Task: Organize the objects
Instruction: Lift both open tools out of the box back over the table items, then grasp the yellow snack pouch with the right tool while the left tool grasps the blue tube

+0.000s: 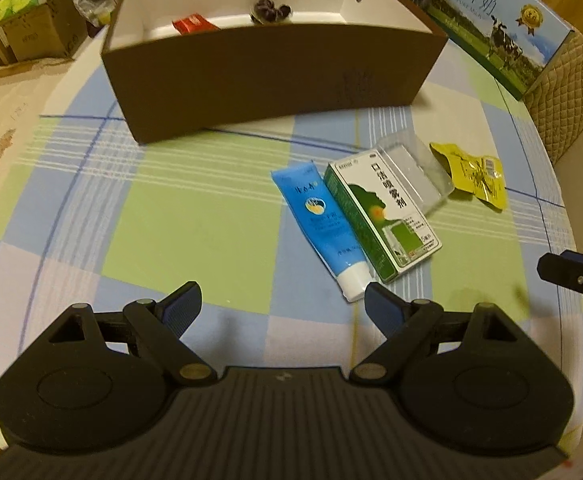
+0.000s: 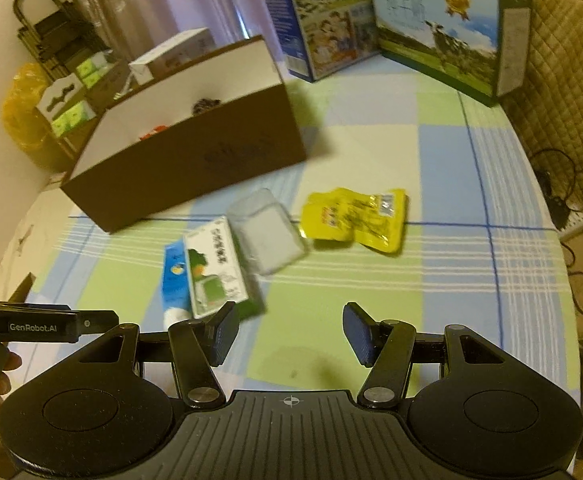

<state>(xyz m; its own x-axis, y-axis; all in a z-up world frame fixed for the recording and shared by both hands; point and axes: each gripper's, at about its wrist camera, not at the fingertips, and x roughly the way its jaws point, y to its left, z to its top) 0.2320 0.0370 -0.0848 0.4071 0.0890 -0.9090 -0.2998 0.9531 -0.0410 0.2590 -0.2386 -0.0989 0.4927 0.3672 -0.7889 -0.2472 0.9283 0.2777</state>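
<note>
A brown box [image 1: 267,80] with a white inside stands at the back of the checked table; it holds a red packet [image 1: 191,24] and a dark round thing [image 1: 271,10]. In front of it lie a blue tube [image 1: 323,224], a green-white carton [image 1: 383,212], a clear plastic tray [image 1: 415,172] and a yellow pouch [image 1: 471,174]. My left gripper [image 1: 283,304] is open and empty, just near of the tube's cap. My right gripper [image 2: 289,336] is open and empty, near of the carton [image 2: 215,268], tray [image 2: 267,236] and pouch [image 2: 355,216]. The box [image 2: 195,168] is further back left.
Milk cartons [image 2: 439,32] stand at the table's back right, beside a quilted chair [image 2: 555,92]. Cardboard boxes [image 1: 23,20] are stacked beyond the left edge. Cables [image 2: 571,208] lie on the floor to the right. The right gripper's tip shows in the left wrist view [image 1: 571,276].
</note>
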